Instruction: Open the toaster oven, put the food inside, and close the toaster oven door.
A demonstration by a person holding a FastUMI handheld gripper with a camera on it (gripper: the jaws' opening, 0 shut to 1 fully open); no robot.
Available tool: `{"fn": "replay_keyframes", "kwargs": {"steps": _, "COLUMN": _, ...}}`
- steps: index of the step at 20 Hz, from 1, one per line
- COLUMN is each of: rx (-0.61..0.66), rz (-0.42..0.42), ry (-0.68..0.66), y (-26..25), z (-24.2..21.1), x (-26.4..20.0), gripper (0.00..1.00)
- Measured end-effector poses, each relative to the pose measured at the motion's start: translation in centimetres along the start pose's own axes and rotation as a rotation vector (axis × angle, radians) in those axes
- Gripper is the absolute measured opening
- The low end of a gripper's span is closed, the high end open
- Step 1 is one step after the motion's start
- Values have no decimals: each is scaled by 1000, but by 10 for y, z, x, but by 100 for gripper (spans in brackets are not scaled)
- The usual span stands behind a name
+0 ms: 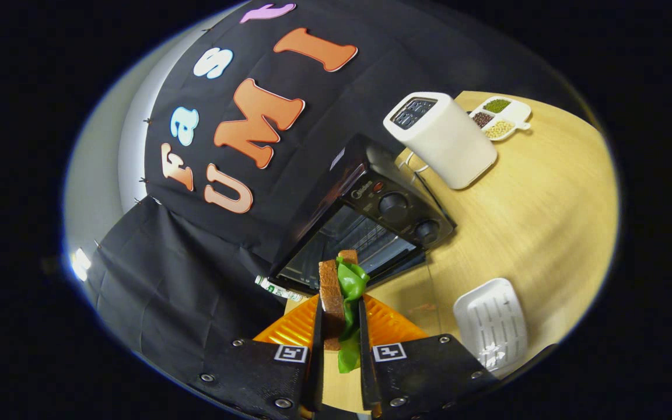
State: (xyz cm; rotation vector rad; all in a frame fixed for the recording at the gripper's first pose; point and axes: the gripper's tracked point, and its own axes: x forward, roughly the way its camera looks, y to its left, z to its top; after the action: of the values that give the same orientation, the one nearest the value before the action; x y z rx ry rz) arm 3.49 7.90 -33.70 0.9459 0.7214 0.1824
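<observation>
The fingers (339,326) are pinching the sandwich (339,297) — bread slices with green lettuce — between them, its long axis running forward along the fingers. The toaster oven (365,216) is sitting just ahead on the desk (540,216), its opening facing the fingers and its door apparently already lowered, so the sandwich's leading end is pointing almost straight at the rack — the coming push looks like a forward slide inward.

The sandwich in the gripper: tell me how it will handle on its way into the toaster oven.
The sandwich, clamped between the gripper fingers, looks soft and likely squashes under pressure. Its green lettuce hangs loose past the bread, so it is probably floppy and may slip out. It seems light, unlikely to strain the grip before reaching the open toaster oven.
</observation>
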Motion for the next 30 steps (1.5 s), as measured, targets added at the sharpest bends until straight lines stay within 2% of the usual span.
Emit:
{"fn": "replay_keyframes", "kwargs": {"steps": 11, "rx": 112, "rz": 22, "ry": -129, "y": 16, "z": -6, "x": 84, "gripper": 26}}
{"fn": "replay_keyframes", "kwargs": {"steps": 15, "rx": 138, "rz": 32, "ry": -211, "y": 18, "z": 3, "x": 105, "gripper": 26}}
{"fn": "replay_keyframes", "kwargs": {"steps": 22, "rx": 240, "rz": 33, "ry": -276, "y": 9, "z": 13, "x": 148, "gripper": 26}}
{"fn": "replay_keyframes", "kwargs": {"steps": 30, "rx": 196, "rz": -16, "ry": -388, "y": 2, "z": 29, "x": 178, "gripper": 26}}
